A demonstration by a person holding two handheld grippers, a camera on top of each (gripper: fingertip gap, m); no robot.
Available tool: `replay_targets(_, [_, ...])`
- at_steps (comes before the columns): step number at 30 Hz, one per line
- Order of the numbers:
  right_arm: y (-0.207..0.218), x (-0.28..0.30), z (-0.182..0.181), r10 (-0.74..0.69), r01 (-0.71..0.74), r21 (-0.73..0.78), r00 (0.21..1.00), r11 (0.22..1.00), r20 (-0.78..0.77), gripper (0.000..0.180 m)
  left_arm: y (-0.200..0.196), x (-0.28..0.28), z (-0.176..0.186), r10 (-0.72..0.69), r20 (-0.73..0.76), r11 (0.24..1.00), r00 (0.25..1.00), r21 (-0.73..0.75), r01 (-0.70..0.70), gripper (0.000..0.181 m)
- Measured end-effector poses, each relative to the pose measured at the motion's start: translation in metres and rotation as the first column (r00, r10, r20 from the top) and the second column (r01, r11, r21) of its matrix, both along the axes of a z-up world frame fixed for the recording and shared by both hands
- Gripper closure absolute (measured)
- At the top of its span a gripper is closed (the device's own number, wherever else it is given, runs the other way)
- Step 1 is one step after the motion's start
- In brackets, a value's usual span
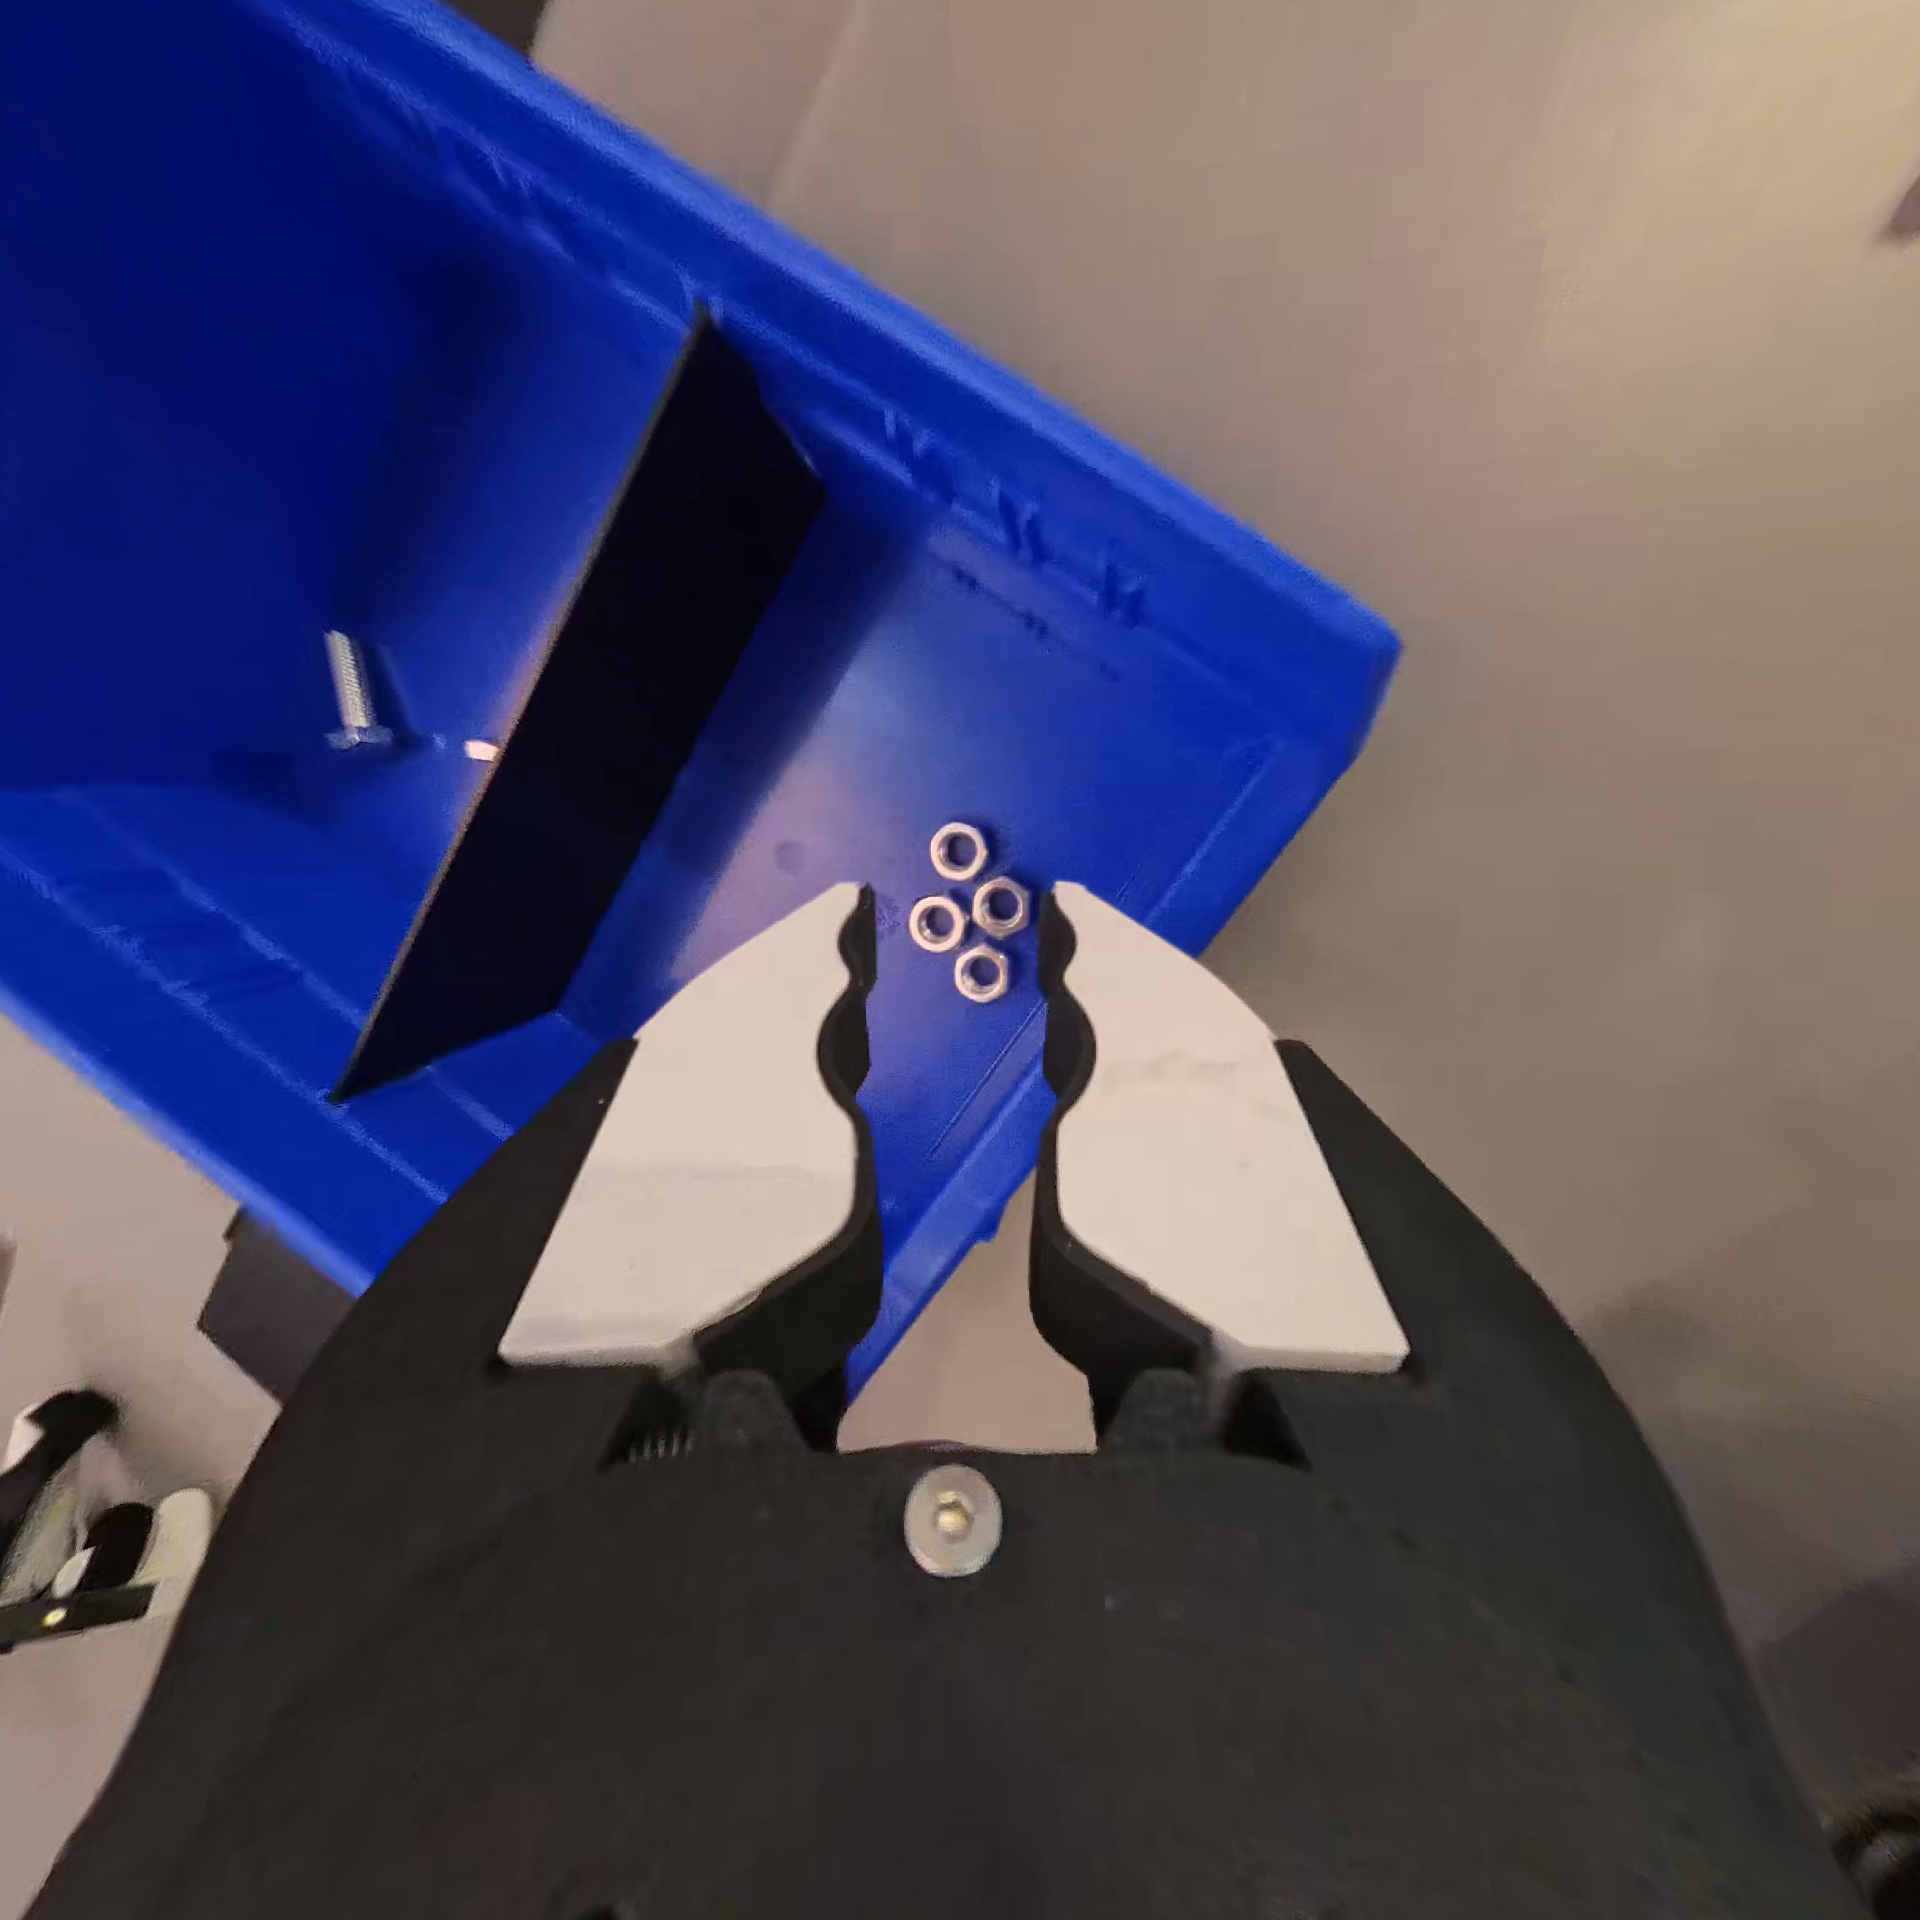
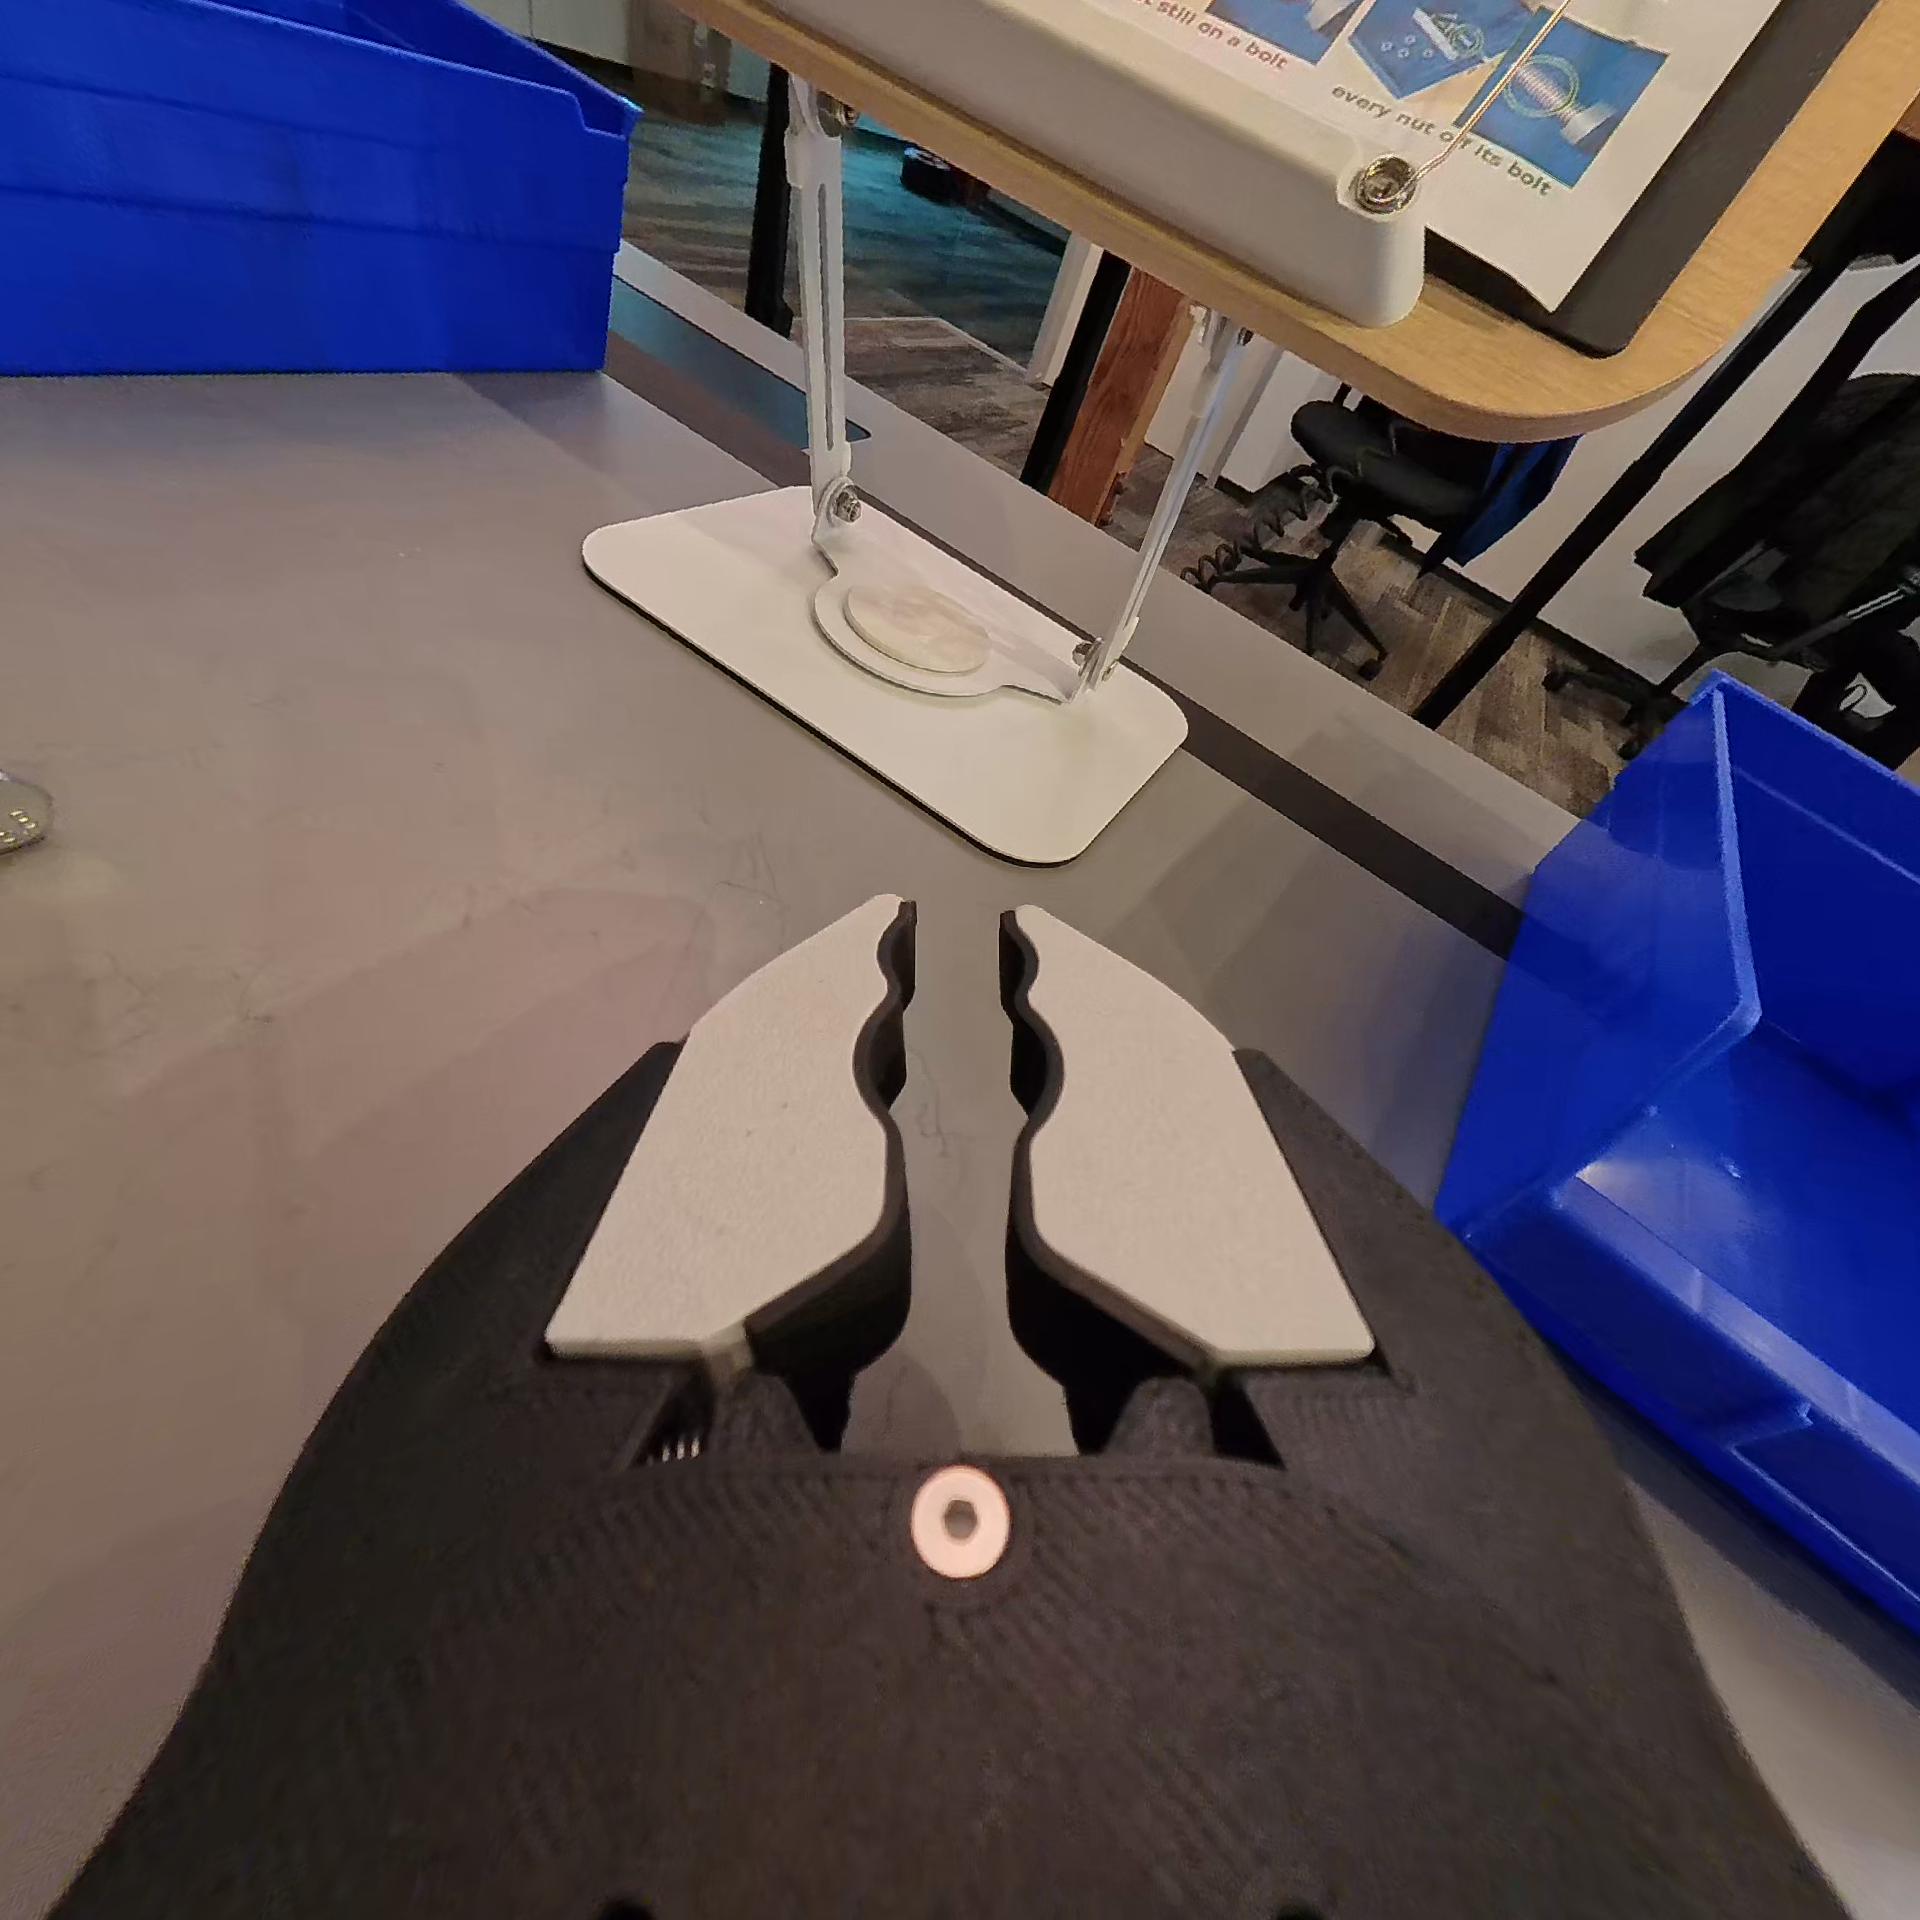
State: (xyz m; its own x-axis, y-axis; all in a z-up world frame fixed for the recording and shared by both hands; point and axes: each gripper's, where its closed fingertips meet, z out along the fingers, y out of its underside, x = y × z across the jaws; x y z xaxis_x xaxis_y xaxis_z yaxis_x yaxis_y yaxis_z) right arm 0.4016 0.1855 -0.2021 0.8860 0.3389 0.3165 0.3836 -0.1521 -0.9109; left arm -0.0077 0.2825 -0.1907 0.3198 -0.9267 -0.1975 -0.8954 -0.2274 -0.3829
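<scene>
Nuts point(image 1: 966, 914), four small steel hex ones, lie clustered on the floor of the blue bin point(image 1: 1299, 748), in the compartment right of its dark divider point(image 1: 623, 707); a bolt point(image 1: 348, 691) lies in the other compartment. From the left wrist view, my left gripper point(image 1: 956, 914) hangs spread just above them, holding nothing. They look light, hard and slippery (best pinched across the flats, I judge). Motion blur makes contact hard to call.

From the right wrist view, my right gripper point(image 2: 956, 920) sits parted and empty over the grey table point(image 2: 364, 935), before a white stand base point(image 2: 935, 727), with another blue bin point(image 2: 1662, 1143) just beside it.
</scene>
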Motion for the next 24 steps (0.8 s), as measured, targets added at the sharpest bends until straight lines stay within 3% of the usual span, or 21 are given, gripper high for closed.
replay_targets(1, [0.000,0.000,0.000,0.000,0.000,-0.001,1.000,1.000,-0.001,0.164,0.002,0.001,-0.011,-0.001,-0.020,0.999,1.000,-0.032,0.000,0.148])
replay_targets(8, [0.000,0.000,-0.001,0.004,-0.004,-0.005,1.000,1.000,0.001,0.165,0.016,0.000,-0.063,-0.001,-0.156,0.982,0.988,-0.188,-0.029,0.148])
replay_targets(17, [0.000,-0.001,-0.001,0.006,-0.006,-0.009,1.000,1.000,0.000,0.165,0.023,-0.003,-0.086,0.007,-0.217,0.960,0.976,-0.273,-0.068,0.149])
replay_targets(21, [0.000,-0.001,-0.001,0.005,-0.005,-0.010,1.000,1.000,-0.001,0.165,0.022,-0.002,-0.087,-0.012,-0.212,0.957,0.977,-0.286,-0.050,0.164])
replay_targets(24, [0.000,-0.001,-0.001,0.006,-0.006,-0.010,1.000,1.000,0.000,0.165,0.022,-0.002,-0.087,-0.010,-0.206,0.958,0.979,-0.281,-0.049,0.164])
